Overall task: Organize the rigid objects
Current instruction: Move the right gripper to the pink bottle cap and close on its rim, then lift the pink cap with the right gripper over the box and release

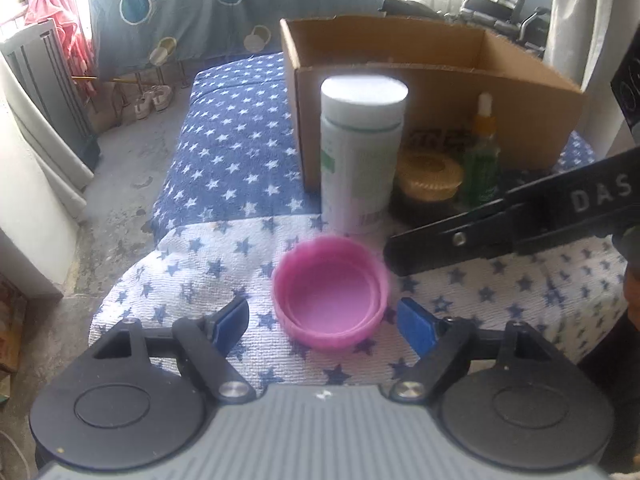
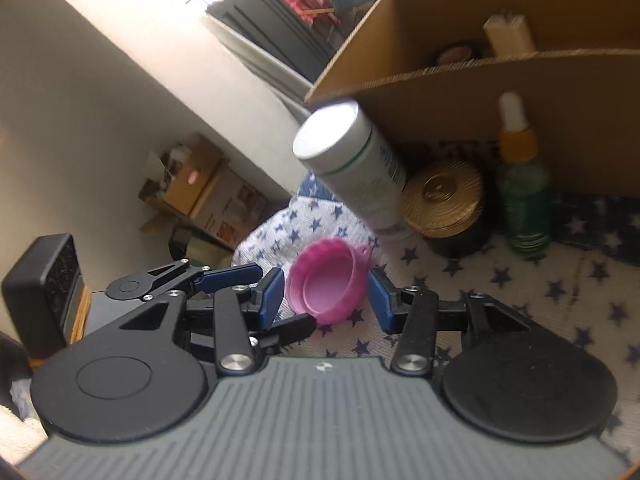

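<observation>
Left wrist view showing, left to right: left gripper [image 1: 323, 321] spread wide, blue pads [image 1: 232, 322] flanking the pink lid [image 1: 330, 293] without touching it, lid lying open side up on the star-patterned cloth [image 1: 192, 280]; white bottle [image 1: 362, 152] standing upright behind it; gold-lidded jar [image 1: 430, 176] and green dropper bottle [image 1: 482, 152] lining up before the cardboard box [image 1: 436, 92]; right gripper [image 1: 394, 254] entering from the right edge, its own state not readable here. Right wrist view showing right gripper [image 2: 326, 296] with jaws apart, framing the pink lid [image 2: 328, 290], neither pad clearly pressing it; left gripper's fingers [image 2: 232, 274] reaching in from the left
</observation>
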Demonstrator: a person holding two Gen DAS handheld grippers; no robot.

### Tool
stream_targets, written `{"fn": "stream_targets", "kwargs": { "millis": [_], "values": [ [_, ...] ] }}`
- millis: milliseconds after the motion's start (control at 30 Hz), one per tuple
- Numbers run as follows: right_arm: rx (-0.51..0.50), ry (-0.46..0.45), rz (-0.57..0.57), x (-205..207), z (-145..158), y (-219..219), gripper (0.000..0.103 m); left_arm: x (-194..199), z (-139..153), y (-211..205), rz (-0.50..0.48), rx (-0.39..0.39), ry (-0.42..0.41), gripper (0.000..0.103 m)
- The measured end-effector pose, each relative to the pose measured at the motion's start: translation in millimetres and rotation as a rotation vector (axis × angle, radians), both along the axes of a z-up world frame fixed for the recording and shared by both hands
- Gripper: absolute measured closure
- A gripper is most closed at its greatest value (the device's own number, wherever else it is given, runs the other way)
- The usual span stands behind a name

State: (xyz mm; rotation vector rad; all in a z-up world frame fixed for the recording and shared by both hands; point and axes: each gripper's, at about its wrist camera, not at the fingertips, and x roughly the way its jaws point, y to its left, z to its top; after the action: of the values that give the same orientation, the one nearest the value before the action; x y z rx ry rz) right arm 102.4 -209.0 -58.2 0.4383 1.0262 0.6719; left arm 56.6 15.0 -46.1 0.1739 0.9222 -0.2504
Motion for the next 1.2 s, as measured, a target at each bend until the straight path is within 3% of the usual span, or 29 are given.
{"fn": "stream_targets", "kwargs": {
  "millis": [167, 267, 300, 400, 733, 900, 1200],
  "values": [
    [-0.041, 0.046, 0.000, 13.4, -26.8, 21.5, 0.061, 1.1, -5.8, 3.9, 0.005, -0.039, 0.003, 0.028],
    [-0.046, 0.071, -0.012, 18.2, -39.6, 25.5, 0.067, -0.1, -4.1, 2.1, 0.006, -0.060, 0.000, 0.036],
    [-0.027, 0.082, -0.013, 18.8, -42.6, 25.7, 0.073, -1.4, -3.4, 0.7, 0.007, -0.057, -0.009, 0.036],
    [-0.024, 0.086, -0.022, 16.1, -43.7, 23.5, 0.077, -5.6, -0.5, -3.8, -0.008, -0.068, -0.018, 0.036],
    [-0.040, 0.105, -0.129, -19.3, -30.5, -24.7, 0.077, -21.9, 1.4, -52.7, -0.180, -0.122, 0.003, 0.037],
    [-0.088, 0.081, -0.210, -34.9, -31.9, -46.9, 0.076, -21.9, -6.6, -81.0, -0.260, -0.082, -0.005, 0.037],
    [-0.065, 0.065, -0.259, -39.4, -40.6, -56.0, 0.075, -13.8, -10.4, -87.2, -0.256, -0.062, 0.004, 0.034]
  ]
}}
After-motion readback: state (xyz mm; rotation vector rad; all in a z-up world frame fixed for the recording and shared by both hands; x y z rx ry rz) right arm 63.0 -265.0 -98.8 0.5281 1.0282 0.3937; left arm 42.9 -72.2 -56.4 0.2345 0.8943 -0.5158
